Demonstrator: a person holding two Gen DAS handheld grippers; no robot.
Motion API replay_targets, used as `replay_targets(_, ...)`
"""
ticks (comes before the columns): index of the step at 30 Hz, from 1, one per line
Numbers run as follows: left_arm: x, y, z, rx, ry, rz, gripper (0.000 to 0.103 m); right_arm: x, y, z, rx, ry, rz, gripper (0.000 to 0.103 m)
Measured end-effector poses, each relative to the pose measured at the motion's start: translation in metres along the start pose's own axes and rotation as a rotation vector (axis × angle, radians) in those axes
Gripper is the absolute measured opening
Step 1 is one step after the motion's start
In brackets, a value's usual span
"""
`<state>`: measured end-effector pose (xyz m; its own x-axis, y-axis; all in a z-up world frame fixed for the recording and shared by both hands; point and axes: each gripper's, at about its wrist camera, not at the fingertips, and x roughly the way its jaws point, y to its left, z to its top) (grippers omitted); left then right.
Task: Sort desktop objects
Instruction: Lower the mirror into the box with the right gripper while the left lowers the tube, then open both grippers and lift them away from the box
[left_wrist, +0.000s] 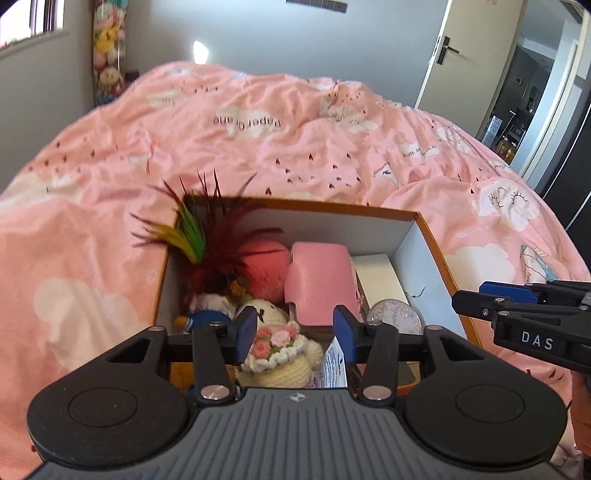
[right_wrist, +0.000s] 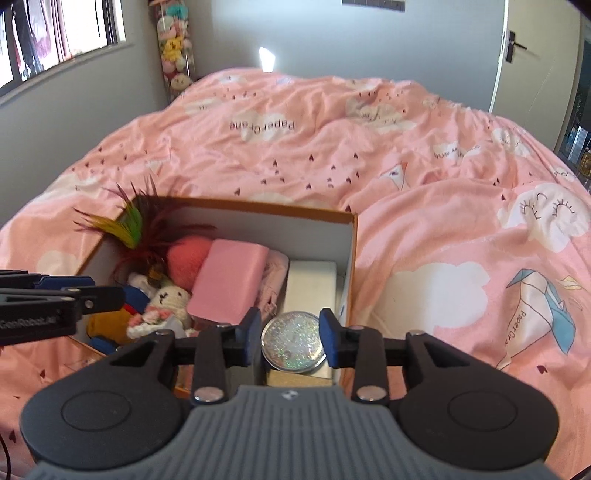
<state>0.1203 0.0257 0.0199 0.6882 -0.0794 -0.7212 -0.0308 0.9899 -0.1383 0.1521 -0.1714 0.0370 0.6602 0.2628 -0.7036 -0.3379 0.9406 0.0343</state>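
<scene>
Both hand-held grippers (left_wrist: 294, 332) (right_wrist: 289, 341) open, empty, above box (left_wrist: 436, 251) on pink quilt (left_wrist: 295, 147).

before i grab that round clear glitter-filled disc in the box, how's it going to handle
The round clear glitter-filled disc looks like smooth, glossy plastic, so the pads may slip on it. Its round edge suggests it would roll if set on its rim. It lies tilted on a white block in the orange-edged cardboard box, so a push would probably slide it.
</scene>
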Motion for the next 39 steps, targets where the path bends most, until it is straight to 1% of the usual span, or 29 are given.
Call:
replay_targets(3, -0.008, -0.004, -0.003, 0.022, -0.050, 0.028, 0.058, -0.010, 0.009, -0.007, 0.008, -0.057, -0.011, 0.039)
replay_targets(4, -0.011, -0.005, -0.004, 0.023, -0.068, 0.036, 0.062, -0.012, 0.012, -0.009, 0.012, -0.070, -0.014, 0.040)
replay_targets(6, -0.014, -0.004, -0.007, 0.023, -0.096, 0.046, 0.068, -0.015, 0.016, -0.014, 0.023, -0.092, -0.018, 0.044)
replay_targets(7, -0.015, -0.003, -0.009, 0.023, -0.106, 0.051, 0.073, -0.015, 0.018, -0.016, 0.024, -0.098, -0.019, 0.045)
replay_targets(8, -0.016, -0.002, -0.012, 0.023, -0.115, 0.058, 0.075, -0.014, 0.020, -0.018, 0.024, -0.098, -0.021, 0.048)
replay_targets(10, -0.017, 0.000, -0.017, 0.023, -0.128, 0.077, 0.077, -0.013, 0.022, -0.023, 0.028, -0.098, -0.035, 0.050)
replay_targets(12, -0.018, 0.001, -0.023, 0.029, -0.136, 0.104, 0.079, -0.011, 0.022, -0.028, 0.042, -0.102, -0.056, 0.058)
replay_targets(13, -0.017, 0.000, -0.025, 0.031, -0.137, 0.119, 0.081, -0.010, 0.021, -0.030, 0.049, -0.103, -0.062, 0.058)
replay_targets(17, -0.014, -0.001, -0.036, 0.039, -0.133, 0.166, 0.081, -0.004, 0.019, -0.041, 0.066, -0.097, -0.075, 0.058)
replay_targets(20, -0.010, -0.004, -0.043, 0.043, -0.136, 0.188, 0.081, -0.001, 0.019, -0.048, 0.074, -0.090, -0.066, 0.058)
replay_targets(23, -0.005, -0.009, -0.048, 0.058, -0.128, 0.195, 0.081, 0.000, 0.021, -0.055, 0.068, -0.093, -0.056, 0.060)
replay_targets(26, 0.000, -0.013, -0.052, 0.072, -0.110, 0.195, 0.081, -0.001, 0.022, -0.059, 0.055, -0.098, -0.039, 0.069)
replay_targets(34, 0.011, -0.016, -0.058, 0.080, -0.063, 0.212, 0.082, 0.005, 0.020, -0.066, 0.066, -0.079, -0.023, 0.070)
replay_targets(39, 0.012, -0.016, -0.059, 0.076, -0.065, 0.216, 0.082, 0.008, 0.020, -0.070, 0.070, -0.070, -0.018, 0.071)
